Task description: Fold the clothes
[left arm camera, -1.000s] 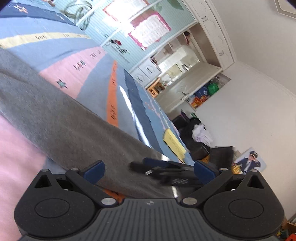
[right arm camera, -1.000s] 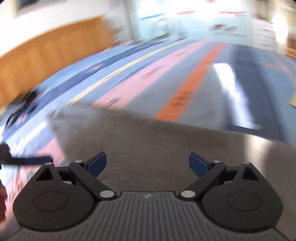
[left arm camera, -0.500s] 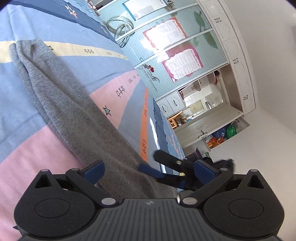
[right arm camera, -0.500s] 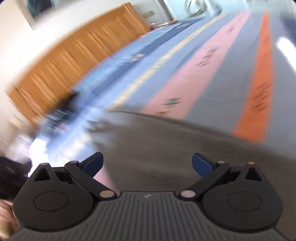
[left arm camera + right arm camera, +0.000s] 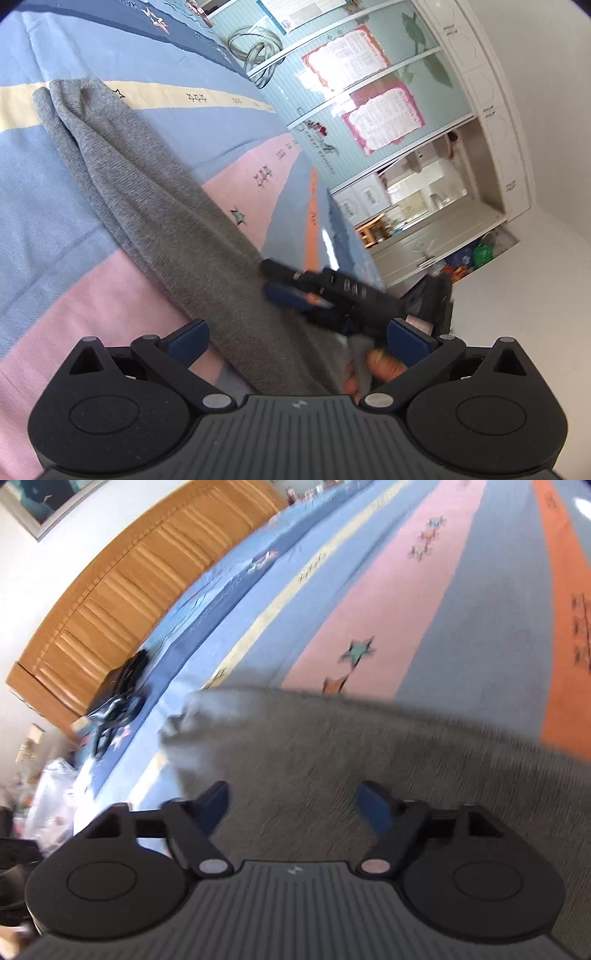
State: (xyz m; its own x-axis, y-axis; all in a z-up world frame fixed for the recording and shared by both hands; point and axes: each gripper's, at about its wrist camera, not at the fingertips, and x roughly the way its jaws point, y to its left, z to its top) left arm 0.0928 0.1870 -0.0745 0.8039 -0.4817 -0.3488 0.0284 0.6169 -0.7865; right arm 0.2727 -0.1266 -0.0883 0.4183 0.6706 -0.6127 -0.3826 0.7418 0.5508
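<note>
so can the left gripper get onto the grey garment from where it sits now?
Probably yes. The left gripper stands open over the grey garment, cloth running between its fingers with nothing on top. The right gripper is close beside it, jaws closing over the same cloth, so the space is tight.

Home bedroom. Wide bed under a striped cotton bedspread (image 5: 66,206) in blue, pink, cream and orange, small stars stitched in. Curved honey-coloured wooden headboard (image 5: 122,587) against a white wall, with a framed picture (image 5: 40,498) hung above. Opposite side: pale green sliding glass doors (image 5: 369,92) with pink-bordered printed sheets taped on, and white built-in cupboards (image 5: 491,110) overhead. A doorway beyond opens onto a bright kitchen-like room (image 5: 421,199).
</note>
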